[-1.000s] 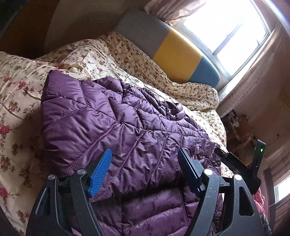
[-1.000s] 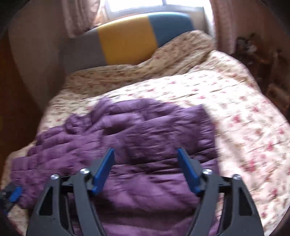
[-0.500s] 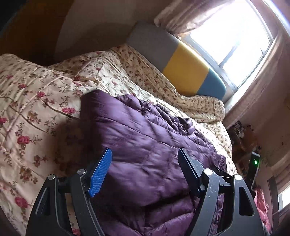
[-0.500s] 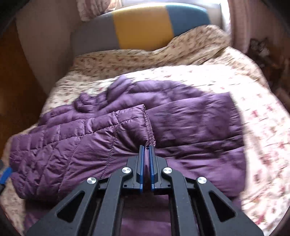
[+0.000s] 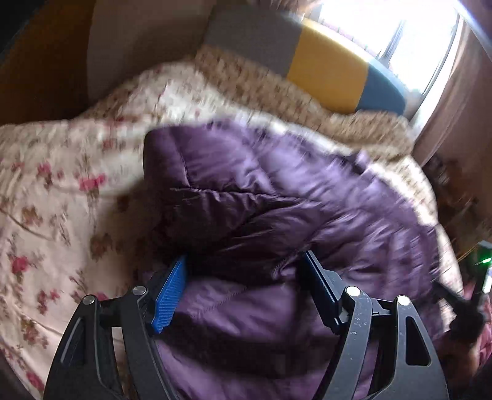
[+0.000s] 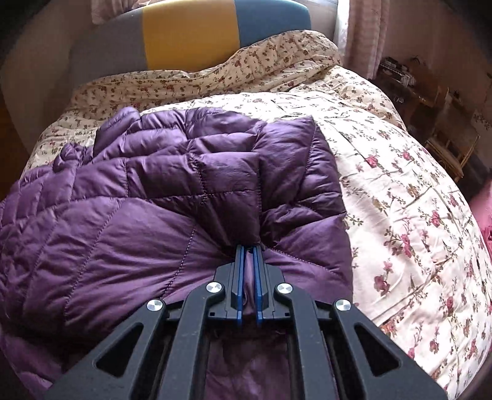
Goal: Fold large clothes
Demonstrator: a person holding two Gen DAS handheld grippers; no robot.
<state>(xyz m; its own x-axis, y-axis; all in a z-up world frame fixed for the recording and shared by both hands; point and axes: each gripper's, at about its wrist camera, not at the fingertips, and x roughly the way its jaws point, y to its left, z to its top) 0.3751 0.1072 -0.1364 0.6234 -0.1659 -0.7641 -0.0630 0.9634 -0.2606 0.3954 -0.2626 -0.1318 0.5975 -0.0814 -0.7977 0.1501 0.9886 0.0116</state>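
A: The quilted purple puffer jacket is the landmark here; it lies spread over the cream quilt printed with red flowers on the bed. Nearest the right wrist camera, why does its fabric bunch into a ridge?

B: Because the right gripper is clenched on it. Its blue pads are drawn together with a thin pleat of purple shell pinched between them, and creases fan out from that pinch across the jacket's near edge. I'd judge that hold is meant to carry the near part over the rest.

A: And the left gripper?

B: Released. Its jaws stand wide, one blue ribbed pad at the jacket's edge nearest the quilt, the other finger further in over the padding. Purple fabric sits in the gap, but neither pad presses on it. The view is smeared, so I can't tell whether the tips touch the cloth. My guess is it is lining up for a matching grip, so both hands can lift one edge evenly.

A: Farther along the jacket?

B: A doubled panel already lies on top of its middle, so some folding looks done. Beyond the jacket's far edge the flowered quilt rises in a rumpled roll, and behind that stands the padded headboard in grey, yellow and blue panels, under a bright window.
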